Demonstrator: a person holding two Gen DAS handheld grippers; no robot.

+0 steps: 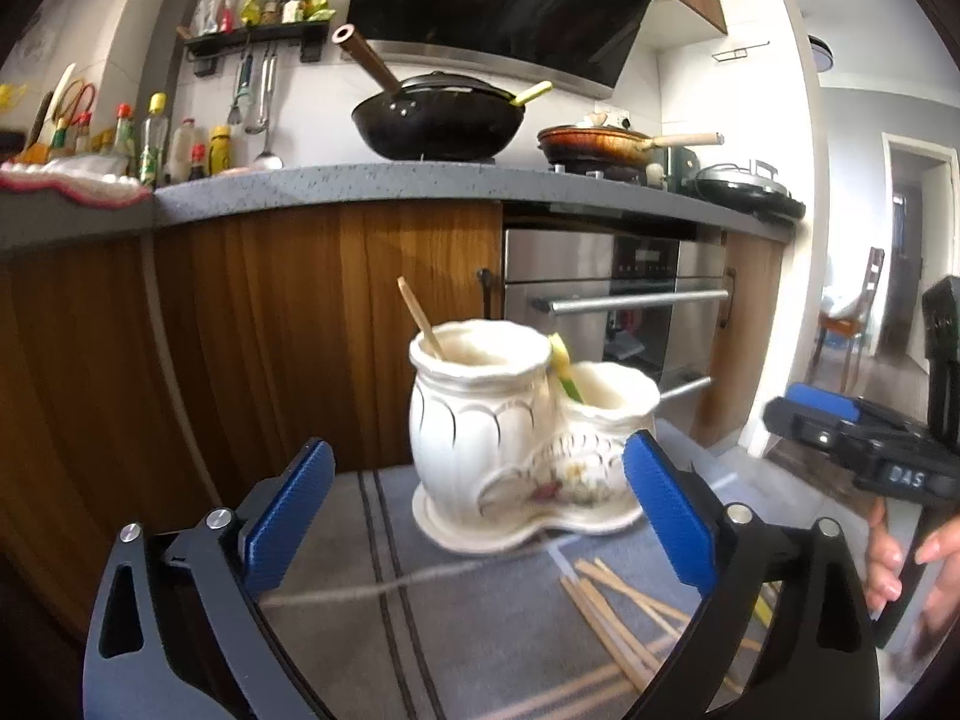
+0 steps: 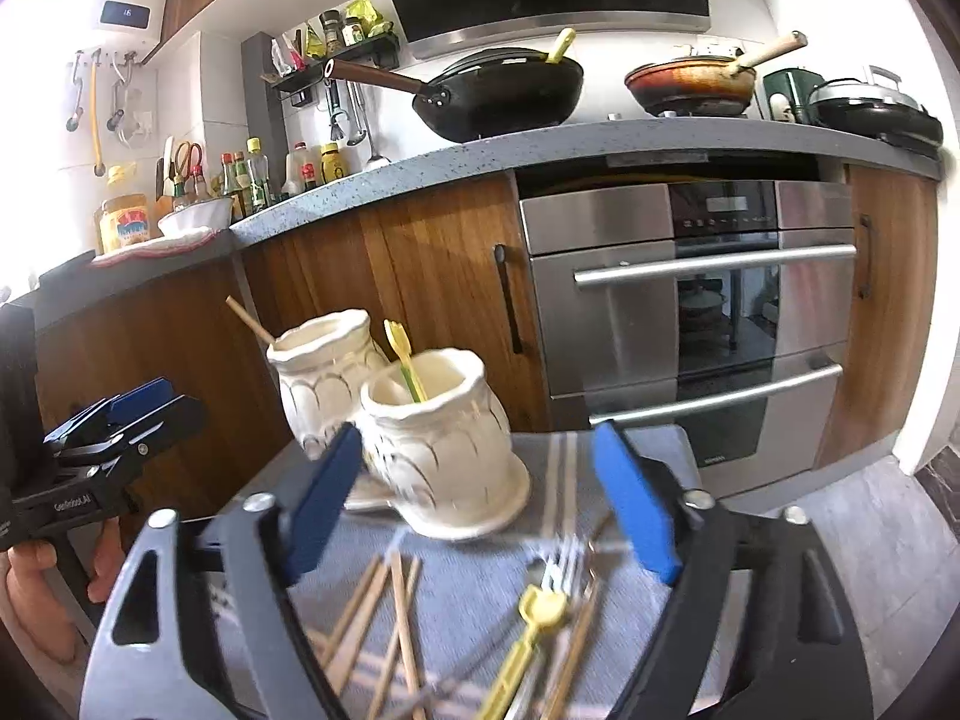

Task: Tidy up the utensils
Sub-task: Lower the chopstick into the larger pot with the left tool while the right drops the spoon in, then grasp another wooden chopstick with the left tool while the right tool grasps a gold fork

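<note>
Both tools spread, empty; yellow fork (image 2: 528, 630) on cloth shows only in right wrist view

I see the cream twin-pot holder (image 2: 420, 438) upright, one chopstick (image 2: 251, 321) and a yellow fork (image 2: 405, 366) inside; loose chopsticks (image 2: 384, 618) scattered before it.

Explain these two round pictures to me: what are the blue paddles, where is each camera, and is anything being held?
Each picture comes from a fisheye camera on a hand-held gripper; the blue paddles are its two fingers. The left gripper and the right gripper are both open and hold nothing. Ahead stands a white double ceramic holder on a grey striped cloth, with one chopstick in one cup and a yellow-green utensil in the other. Loose chopsticks and a yellow-handled fork lie on the cloth.
</note>
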